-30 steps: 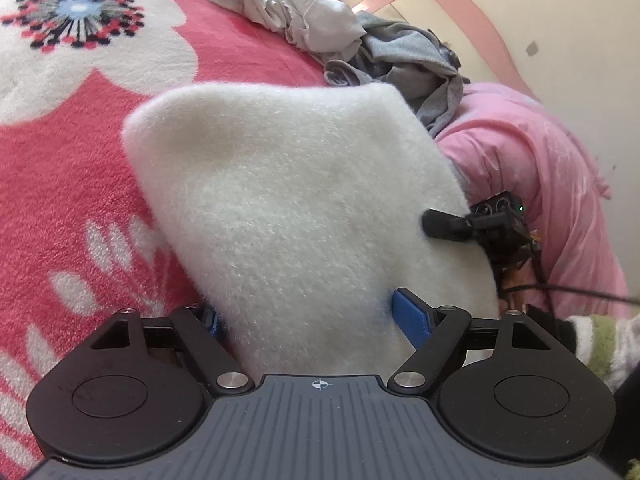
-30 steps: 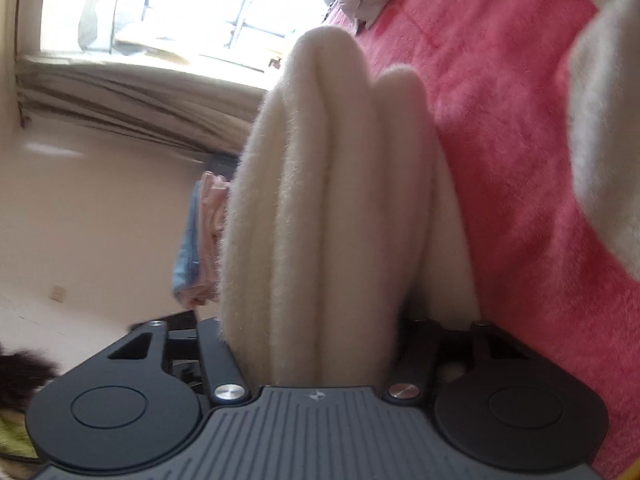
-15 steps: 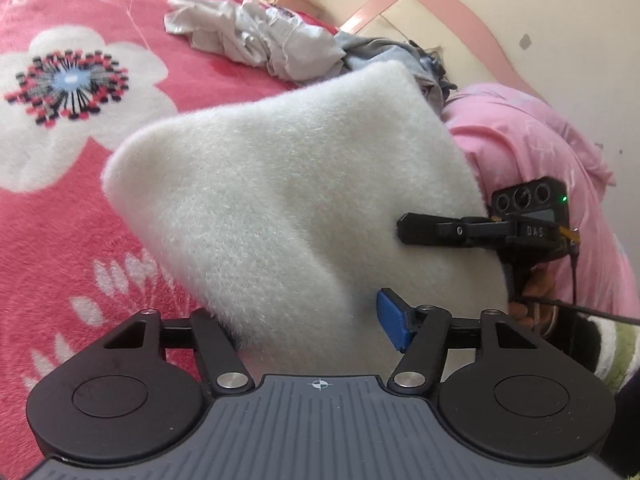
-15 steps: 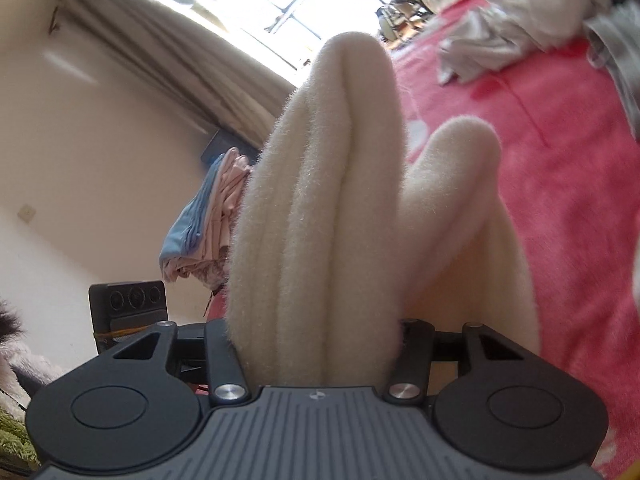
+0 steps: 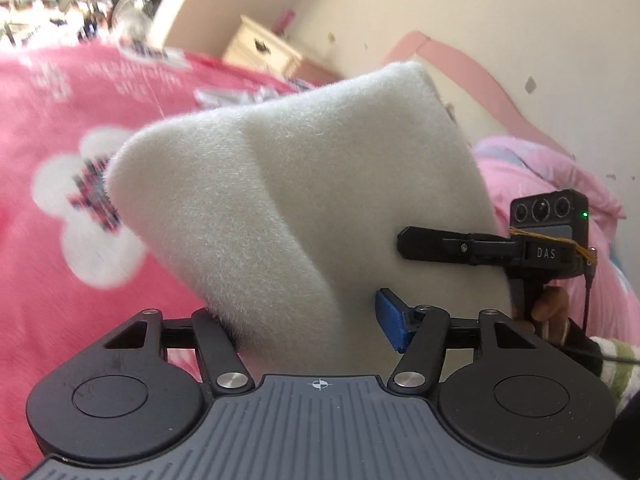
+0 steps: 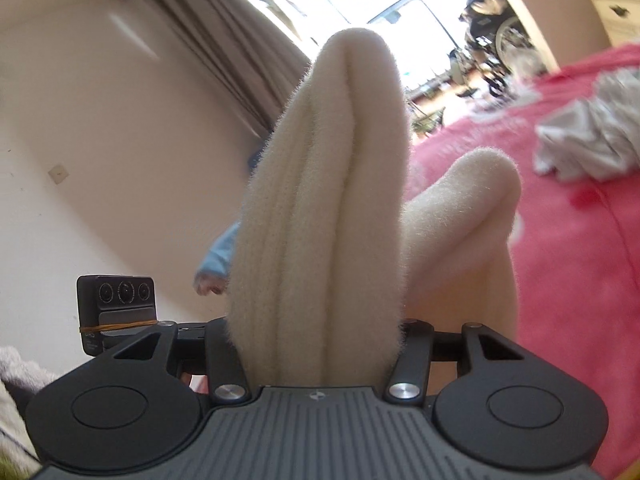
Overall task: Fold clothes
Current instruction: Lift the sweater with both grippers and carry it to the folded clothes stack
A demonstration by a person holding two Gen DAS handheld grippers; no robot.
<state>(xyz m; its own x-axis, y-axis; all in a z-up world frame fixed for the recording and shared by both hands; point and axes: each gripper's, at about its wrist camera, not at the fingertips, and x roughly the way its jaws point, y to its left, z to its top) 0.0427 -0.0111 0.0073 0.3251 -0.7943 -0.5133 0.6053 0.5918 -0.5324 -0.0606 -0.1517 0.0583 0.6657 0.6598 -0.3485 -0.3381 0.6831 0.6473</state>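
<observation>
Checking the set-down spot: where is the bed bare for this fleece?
Bare pink blanket lies left of the lifted white fleece, around the flower print. Another strip runs below the crumpled grey clothes. The pink bedding beside the headboard looks crowded.

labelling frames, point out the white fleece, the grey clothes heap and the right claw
white fleece (image 5: 320,184), left wrist view, middle of its face
grey clothes heap (image 6: 592,148), right wrist view, centre
right claw (image 5: 404,240), left wrist view, fingertips

Both wrist views close behind garment (image 5: 304,200)
</observation>
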